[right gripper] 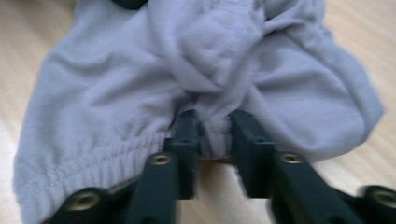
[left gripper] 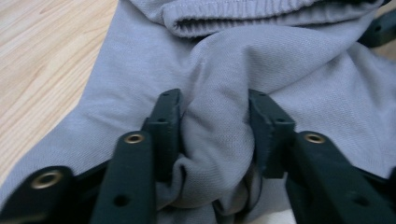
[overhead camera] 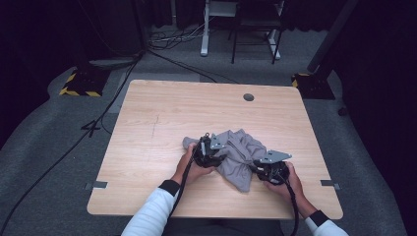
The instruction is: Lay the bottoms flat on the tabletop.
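Note:
A crumpled grey garment (overhead camera: 238,147) with an elastic hem lies at the middle of the wooden table (overhead camera: 162,108), towards the front. My left gripper (overhead camera: 221,156) is at its left side. In the left gripper view, its jaws (left gripper: 215,107) hold a thick fold of the grey garment (left gripper: 280,60) bunched between them. My right gripper (overhead camera: 254,164) is at the cloth's lower right. In the right gripper view, its jaws (right gripper: 215,123) stand close together, pinching the stitched edge of the grey garment (right gripper: 107,93).
A round cable hole (overhead camera: 249,97) sits near the table's far edge. Bare wood surrounds the garment on all sides. On the floor beyond are cables (overhead camera: 113,98), two black-and-yellow stand bases (overhead camera: 81,83) and chair legs (overhead camera: 255,39).

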Demonstrator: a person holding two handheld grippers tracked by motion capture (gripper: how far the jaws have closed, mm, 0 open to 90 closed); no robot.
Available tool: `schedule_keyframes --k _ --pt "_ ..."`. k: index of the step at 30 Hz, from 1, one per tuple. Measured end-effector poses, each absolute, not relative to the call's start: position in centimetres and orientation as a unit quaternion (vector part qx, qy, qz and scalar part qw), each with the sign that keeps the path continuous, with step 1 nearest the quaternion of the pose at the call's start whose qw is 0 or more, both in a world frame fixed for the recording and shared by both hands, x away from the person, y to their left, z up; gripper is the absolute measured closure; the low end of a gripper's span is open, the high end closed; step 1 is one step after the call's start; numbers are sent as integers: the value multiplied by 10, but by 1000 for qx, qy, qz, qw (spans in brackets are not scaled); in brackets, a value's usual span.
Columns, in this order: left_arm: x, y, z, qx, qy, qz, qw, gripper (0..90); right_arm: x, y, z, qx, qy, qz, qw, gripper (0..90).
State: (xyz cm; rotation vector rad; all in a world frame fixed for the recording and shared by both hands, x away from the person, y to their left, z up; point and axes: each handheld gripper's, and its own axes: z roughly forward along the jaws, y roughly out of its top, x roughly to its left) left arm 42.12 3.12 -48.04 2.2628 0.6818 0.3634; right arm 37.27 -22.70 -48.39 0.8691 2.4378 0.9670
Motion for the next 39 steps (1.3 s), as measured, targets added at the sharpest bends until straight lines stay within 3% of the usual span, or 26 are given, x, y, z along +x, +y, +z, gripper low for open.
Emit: schedule_keyframes --k 1,4,6,14,21,23,30,31,32,36,39 --pt "426 30 -479 879 268 153 363 668 377 -227 -484 317 863 340 195 815" --pt "431 27 -479 879 270 166 356 692 381 -228 -483 324 859 339 203 824" --pt "444 22 -477 874 280 174 357 723 388 -231 -479 334 851 331 232 827" --pt "471 5 -463 857 307 184 371 738 407 -248 -454 374 808 362 276 828" --pt "443 29 -444 854 257 182 415 748 389 -260 -432 337 804 416 259 827" --pt "422 49 -444 852 246 180 425 701 370 -253 -424 269 826 443 220 823" --pt "382 95 -452 853 248 172 426 596 331 -218 -433 164 881 413 165 822" --pt "375 100 -453 852 251 175 426 561 326 -212 -436 150 886 409 156 819" --pt "370 104 -453 850 255 173 426 450 318 -203 -443 137 897 398 137 811" --pt "354 96 -446 844 259 153 444 315 312 -192 -455 125 908 380 122 789" --pt "346 72 -443 851 238 145 445 282 311 -184 -468 129 916 362 118 743"
